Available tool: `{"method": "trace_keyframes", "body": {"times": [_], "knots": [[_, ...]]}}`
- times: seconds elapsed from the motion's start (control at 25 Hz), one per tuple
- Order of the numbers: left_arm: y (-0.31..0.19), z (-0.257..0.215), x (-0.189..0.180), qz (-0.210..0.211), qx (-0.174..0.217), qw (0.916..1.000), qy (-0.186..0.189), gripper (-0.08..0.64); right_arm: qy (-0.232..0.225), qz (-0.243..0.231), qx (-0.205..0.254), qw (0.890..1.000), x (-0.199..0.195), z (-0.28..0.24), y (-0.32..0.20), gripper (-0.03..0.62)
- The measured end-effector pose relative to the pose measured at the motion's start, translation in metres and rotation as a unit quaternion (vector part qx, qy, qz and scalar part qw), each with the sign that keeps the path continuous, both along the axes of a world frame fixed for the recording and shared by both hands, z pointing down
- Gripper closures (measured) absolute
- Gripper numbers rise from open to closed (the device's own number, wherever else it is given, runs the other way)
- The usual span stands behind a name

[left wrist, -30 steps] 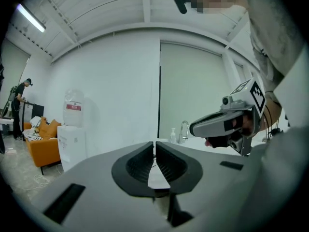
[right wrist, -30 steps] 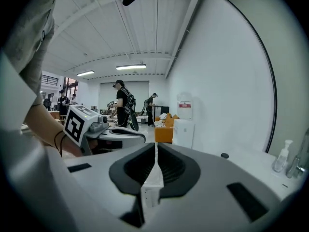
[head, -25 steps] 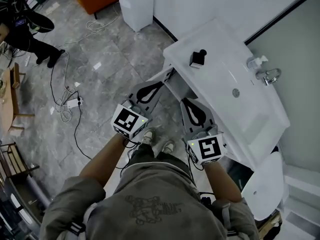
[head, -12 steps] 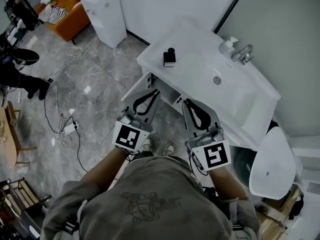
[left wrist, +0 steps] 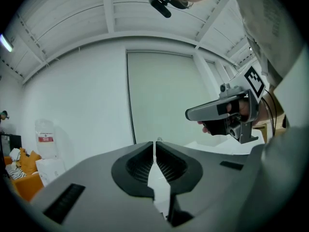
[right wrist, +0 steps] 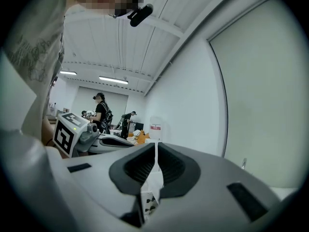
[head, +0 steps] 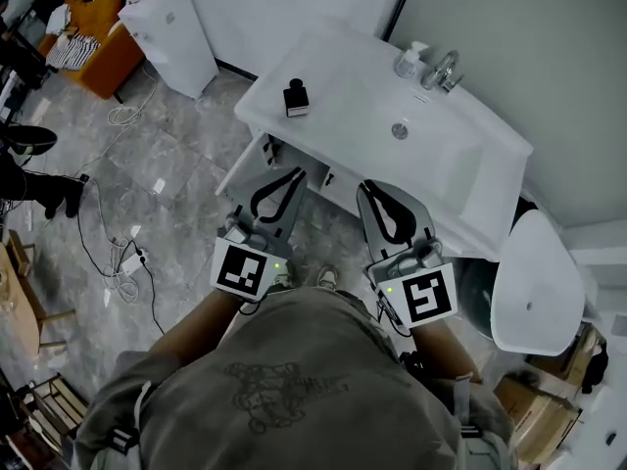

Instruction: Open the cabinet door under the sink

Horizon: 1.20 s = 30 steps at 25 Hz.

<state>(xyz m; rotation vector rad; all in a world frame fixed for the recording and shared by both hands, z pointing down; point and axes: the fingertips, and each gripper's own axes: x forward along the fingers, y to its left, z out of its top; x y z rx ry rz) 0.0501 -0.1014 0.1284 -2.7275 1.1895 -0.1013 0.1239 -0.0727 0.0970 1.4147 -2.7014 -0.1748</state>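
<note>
The left gripper [head: 292, 172] and right gripper [head: 370, 186], jaws pressed together and empty, point level just before the sink [head: 343, 96], cabinet door [head: 247, 164] below its rim, black bottle [head: 295, 97] on it, toilet [head: 534, 282] beside it.

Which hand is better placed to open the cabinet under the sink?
Probably left: the left gripper points at the cabinet front visible under the sink; the right gripper faces the sink edge, which hides the cabinet.

White cabinet door [head: 315, 172] beneath sink [head: 431, 155]
</note>
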Motion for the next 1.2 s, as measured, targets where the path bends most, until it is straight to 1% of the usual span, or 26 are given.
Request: {"method": "trace_keyframes", "body": {"times": [0.12,0.2,0.32,0.76,0.96,1.2], "knots": [[0.004,-0.001,0.004,-0.001,-0.006,1.0,0.004,0.531,-0.004,0.001,0.003,1.0,0.005,-0.004,0.004,0.557],[0.005,-0.001,0.006,-0.001,-0.005,1.0,0.0,0.531,-0.008,-0.009,0.006,1.0,0.003,-0.008,0.006,0.557],[0.006,0.0,0.01,-0.002,-0.003,1.0,-0.004,0.531,-0.002,-0.018,0.012,1.0,0.001,-0.007,0.009,0.557],[0.01,0.003,0.015,0.006,-0.003,0.9998,-0.017,0.531,-0.004,-0.023,0.009,1.0,0.003,-0.004,0.008,0.557],[0.004,0.007,0.014,0.009,-0.013,0.9997,-0.019,0.531,-0.006,-0.026,0.004,1.0,-0.001,0.0,0.002,0.557],[0.012,0.004,0.022,0.012,-0.011,0.9996,-0.024,0.531,-0.01,-0.02,0.007,1.0,0.008,-0.003,0.01,0.557]]}}
